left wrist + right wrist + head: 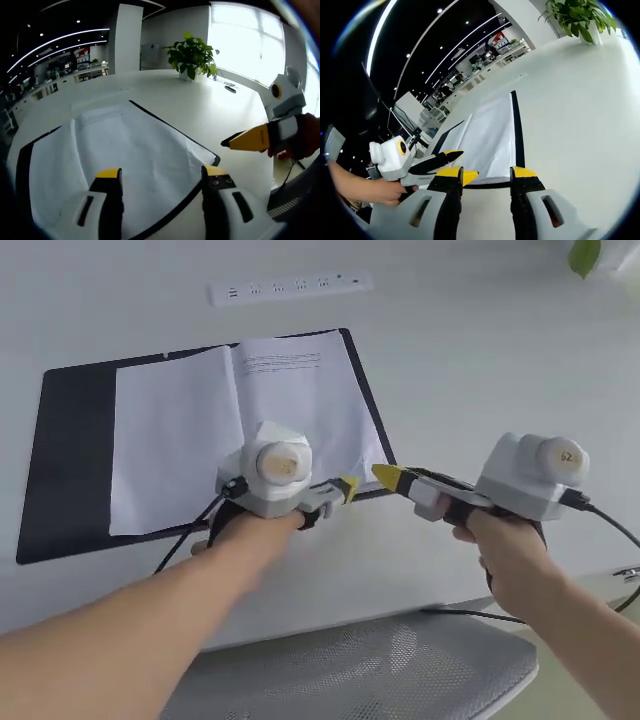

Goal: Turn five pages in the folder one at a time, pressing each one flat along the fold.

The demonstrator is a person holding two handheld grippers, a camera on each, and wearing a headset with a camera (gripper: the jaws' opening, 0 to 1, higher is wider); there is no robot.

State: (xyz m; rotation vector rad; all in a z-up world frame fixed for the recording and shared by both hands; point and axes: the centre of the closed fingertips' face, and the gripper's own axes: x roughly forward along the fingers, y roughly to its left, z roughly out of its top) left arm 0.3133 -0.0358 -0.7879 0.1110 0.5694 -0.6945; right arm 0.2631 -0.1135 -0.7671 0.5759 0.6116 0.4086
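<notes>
A white office table (480, 370) bears the open folder (70, 460); left gripper (160, 174) and right gripper (486, 172) hover tip toward tip at its near right corner, jaws apart, empty.

**Around the work: tabletop, power strip, plant, chair**

A white tabletop (480, 360) spreads wide. A white power strip (291, 287) lies flat near its far edge. In the left gripper view a leafy potted plant (192, 55) stands at the tabletop's far end, beside a bright window (245, 40). A small dark object (230, 89), too small to identify, lies near the plant. A grey mesh chair (370, 665) shows below the near edge. Strip ceiling lights (465, 37) run overhead.
</notes>
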